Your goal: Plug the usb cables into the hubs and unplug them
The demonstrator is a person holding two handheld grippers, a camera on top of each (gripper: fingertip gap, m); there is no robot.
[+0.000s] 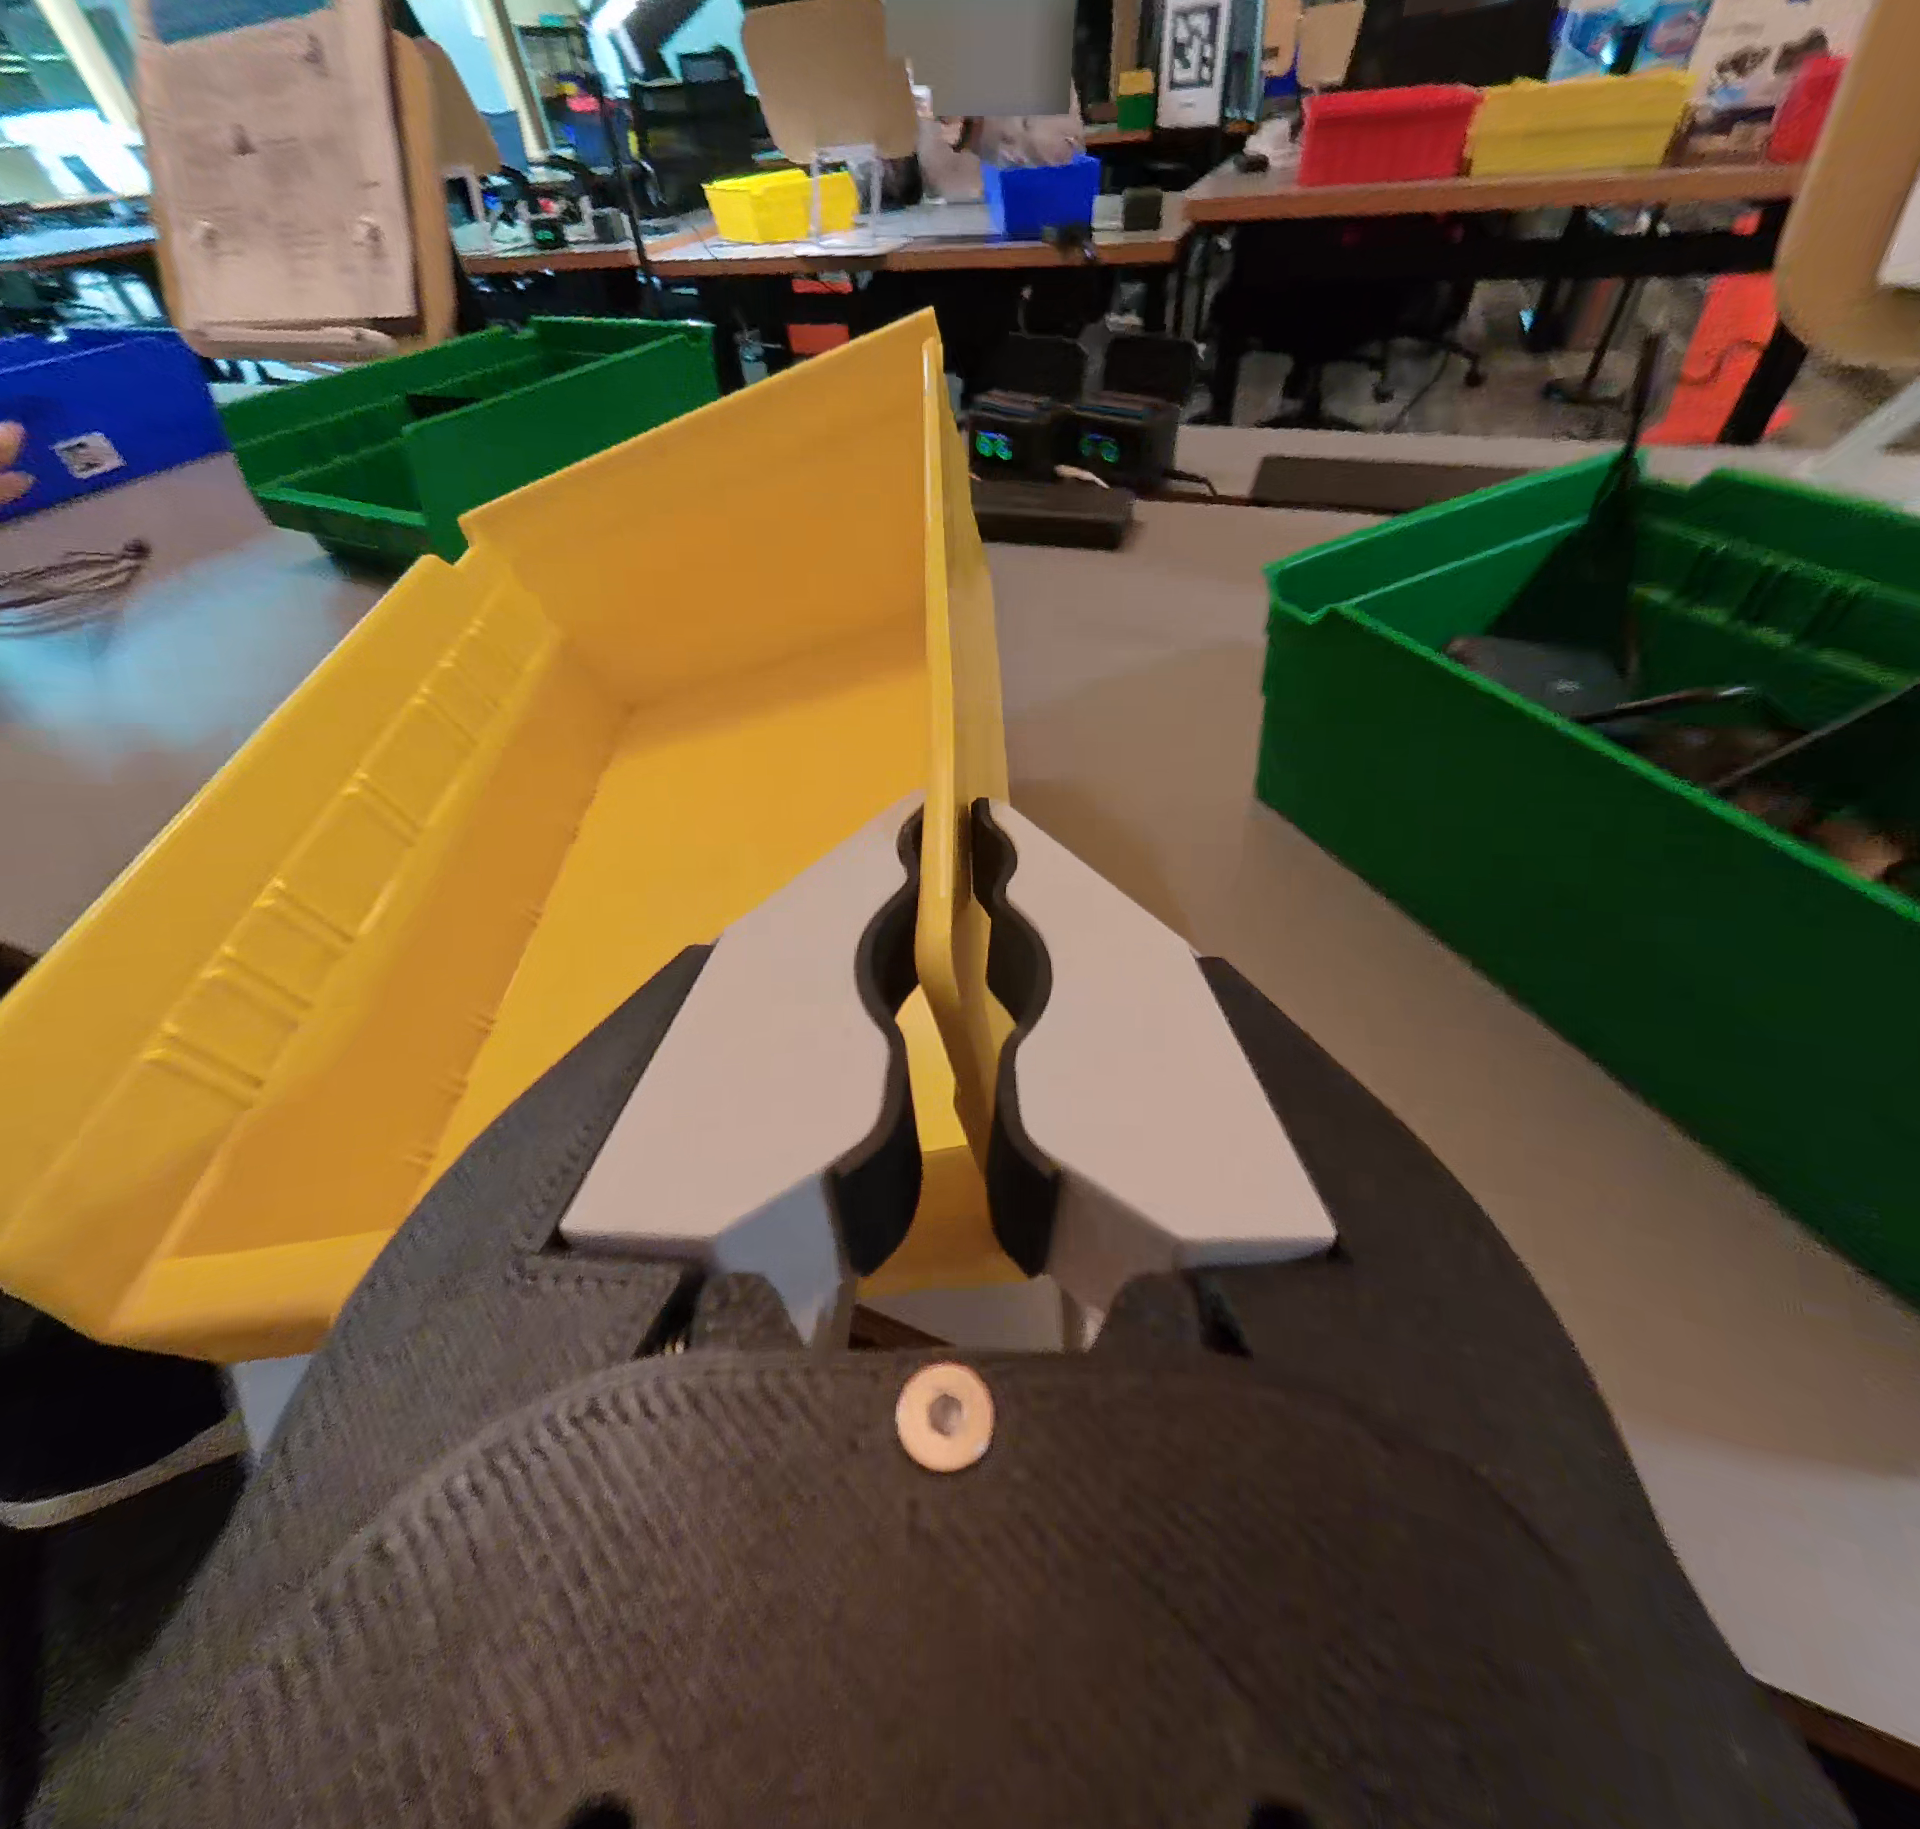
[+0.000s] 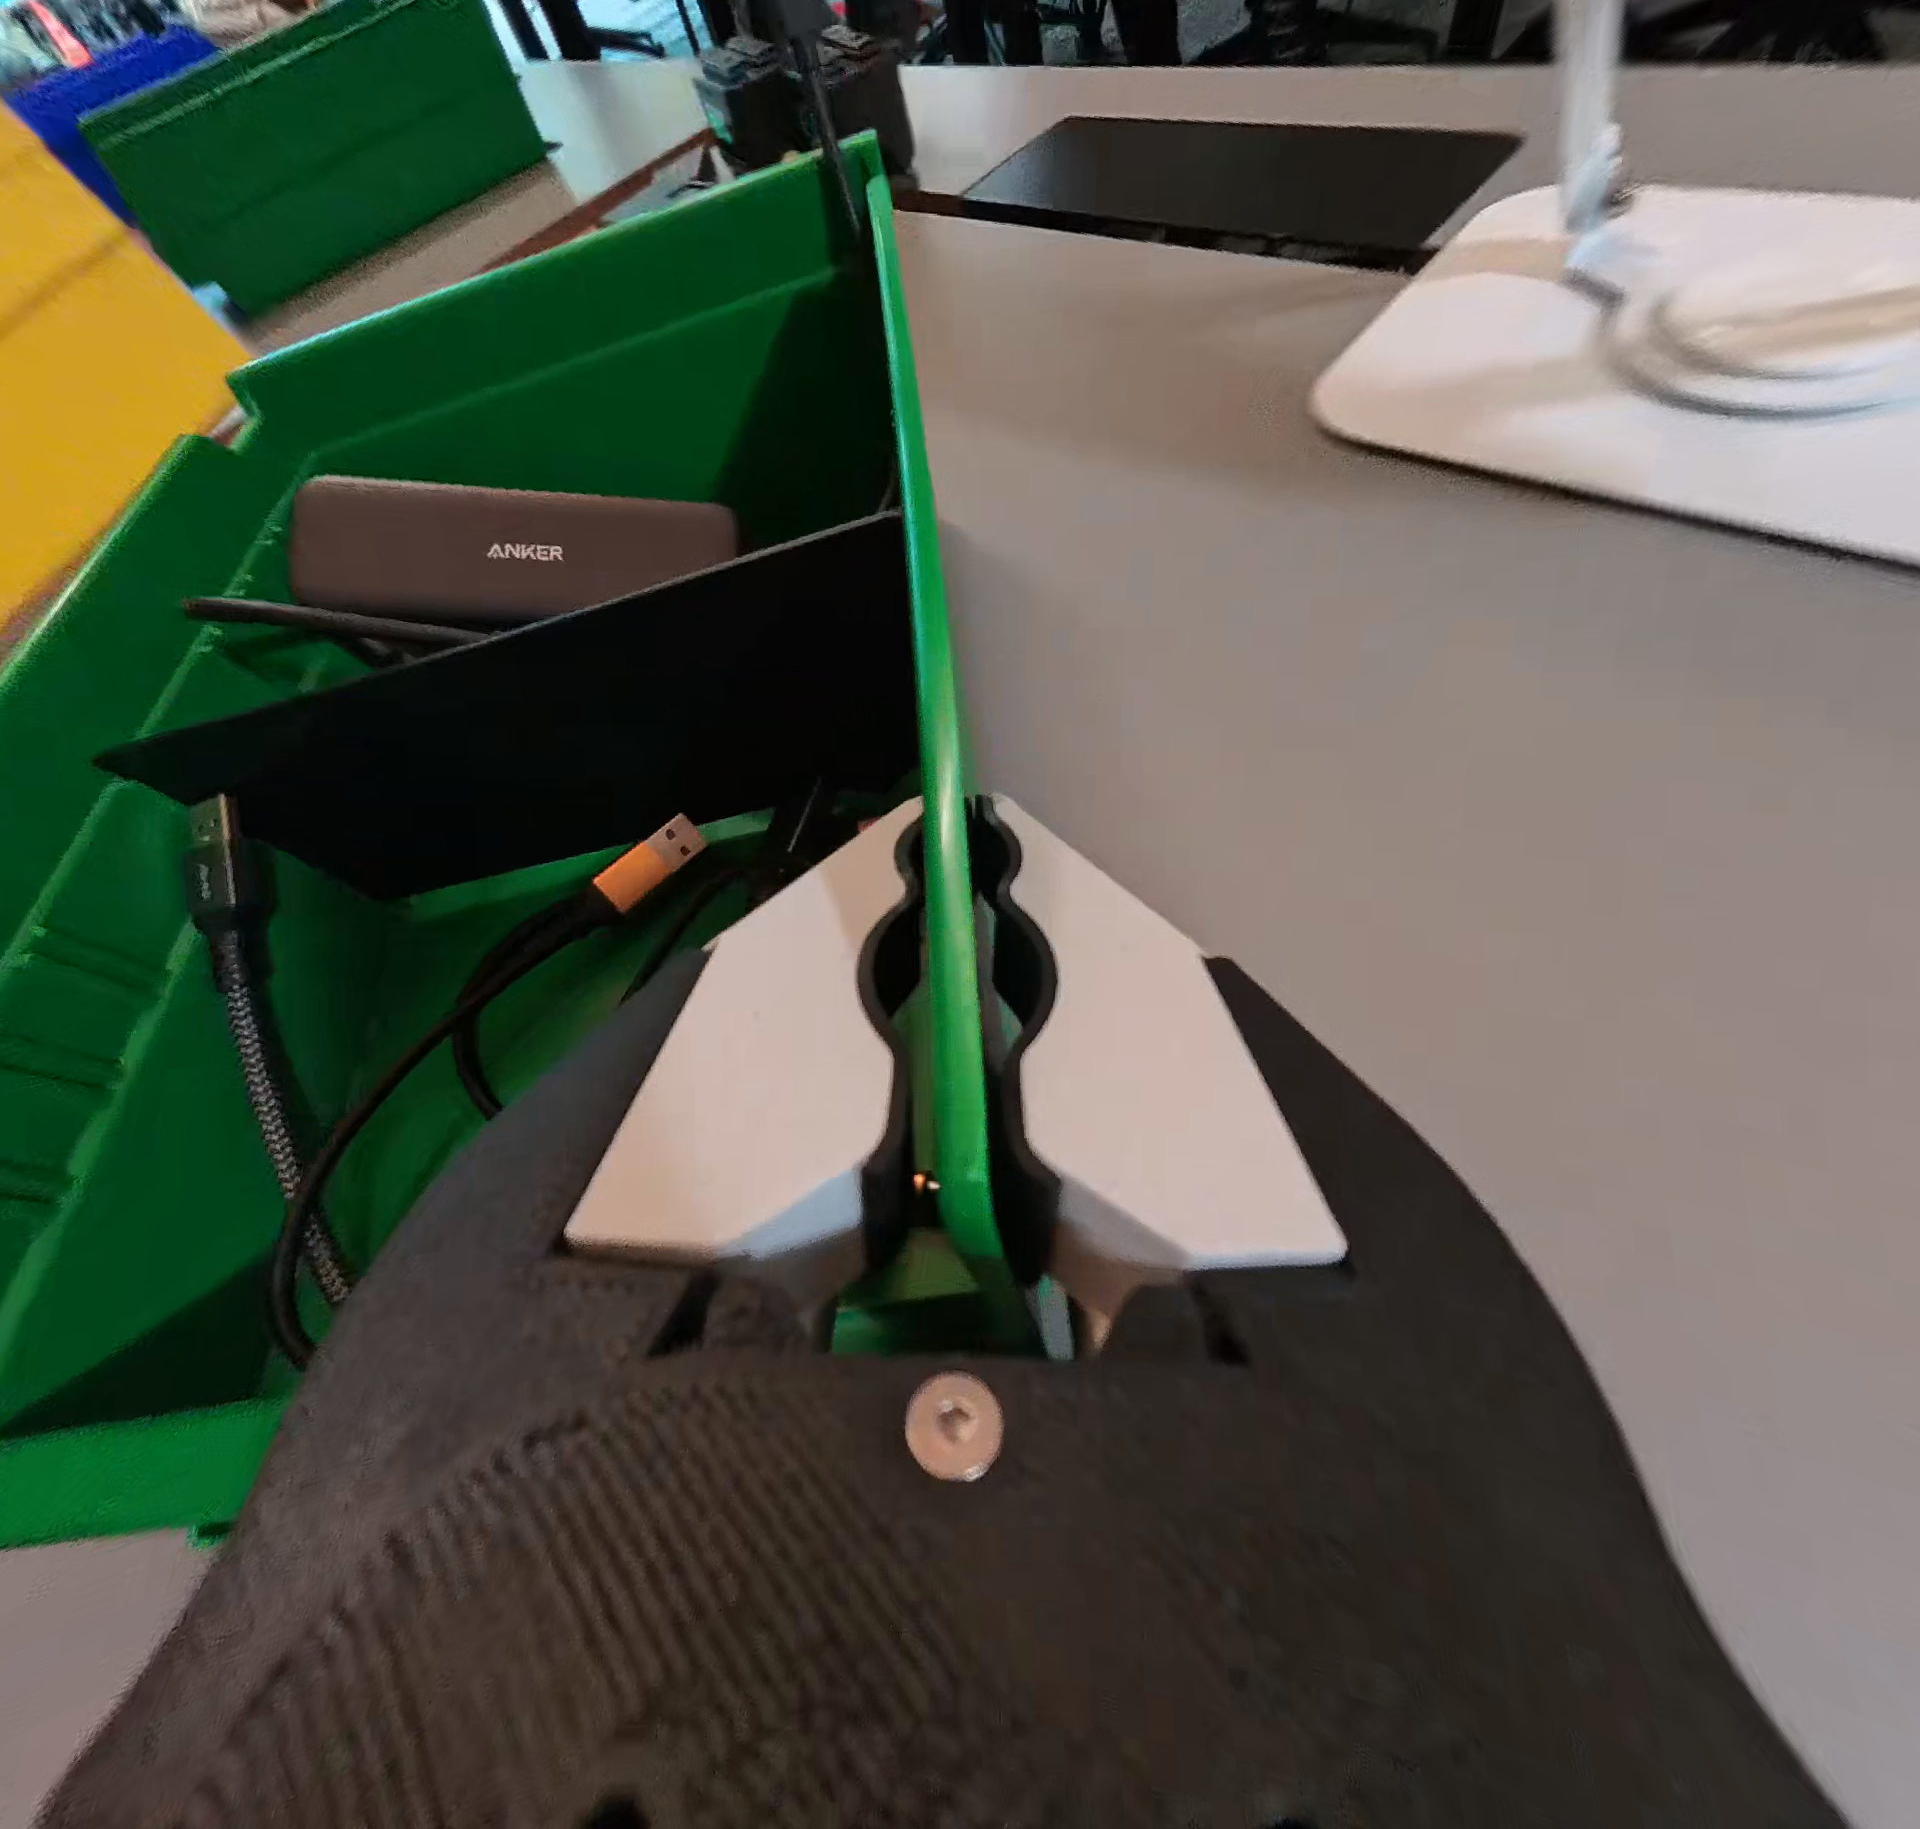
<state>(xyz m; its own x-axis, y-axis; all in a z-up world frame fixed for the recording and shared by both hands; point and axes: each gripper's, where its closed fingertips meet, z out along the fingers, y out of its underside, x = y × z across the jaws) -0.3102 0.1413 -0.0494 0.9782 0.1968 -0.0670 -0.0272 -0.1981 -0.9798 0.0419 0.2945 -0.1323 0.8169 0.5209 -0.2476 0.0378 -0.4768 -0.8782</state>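
Observation:
My left gripper is shut on the right side wall of an empty yellow bin. My right gripper is shut on the right side wall of a green bin. In the right wrist view this bin holds a dark grey USB hub behind a black divider. In front of the divider lie a cable with an orange USB plug and a braided cable with a dark plug. The green bin also shows in the left wrist view, to the right of the yellow bin.
A grey table bears both bins. A white pad with coiled white cable and a black flat panel lie far right. More green bins, a blue bin and a charger block stand behind.

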